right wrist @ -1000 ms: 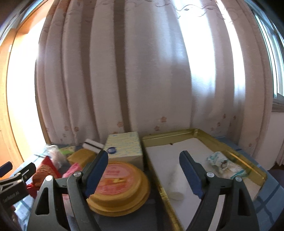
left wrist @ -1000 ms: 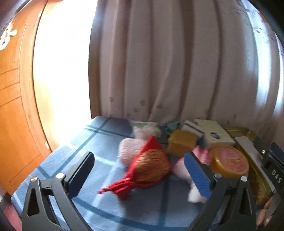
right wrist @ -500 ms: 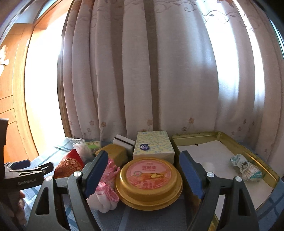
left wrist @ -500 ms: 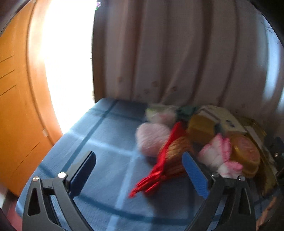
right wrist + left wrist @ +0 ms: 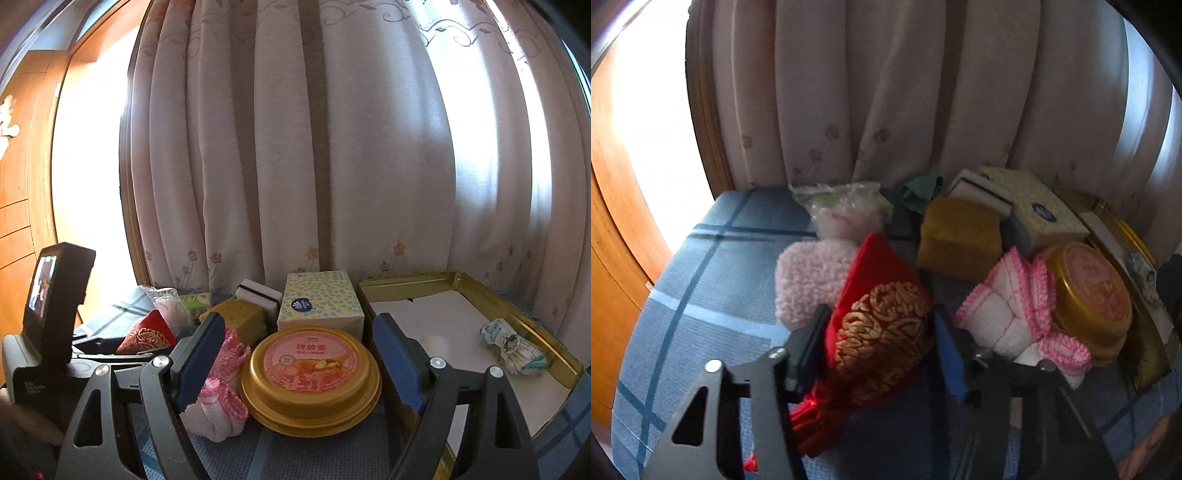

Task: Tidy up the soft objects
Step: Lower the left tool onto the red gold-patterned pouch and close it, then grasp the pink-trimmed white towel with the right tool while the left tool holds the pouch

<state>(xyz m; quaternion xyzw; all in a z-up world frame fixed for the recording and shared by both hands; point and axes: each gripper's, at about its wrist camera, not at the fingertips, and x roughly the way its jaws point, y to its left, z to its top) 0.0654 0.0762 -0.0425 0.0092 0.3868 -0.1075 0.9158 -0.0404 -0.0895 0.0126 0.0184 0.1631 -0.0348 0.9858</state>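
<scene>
We note that the left gripper [image 5: 879, 345] has moved in over the red embroidered pouch [image 5: 882, 332] and that its jaws have just been closing: they stood wide with only bare blue tablecloth [image 5: 701, 280] between them, and they now flank the pouch's body, apparently touching both sides, though we cannot confirm a firm pinch. We judge that the pick-up of this soft item is beginning and that transfer to the gold tray [image 5: 539, 325] remains to be done. The pouch lies on the cloth, touching the fluffy pink item [image 5: 809, 280] behind it. The right gripper [image 5: 299, 362] hangs wide and empty above the round gold tin [image 5: 310, 373]. The right wrist view alone shows the tray interior, where a wrapped soft bundle [image 5: 513, 347] already lies; the left wrist view alone shows the jaw contact and the pouch's red tassel [image 5: 812, 417].
</scene>
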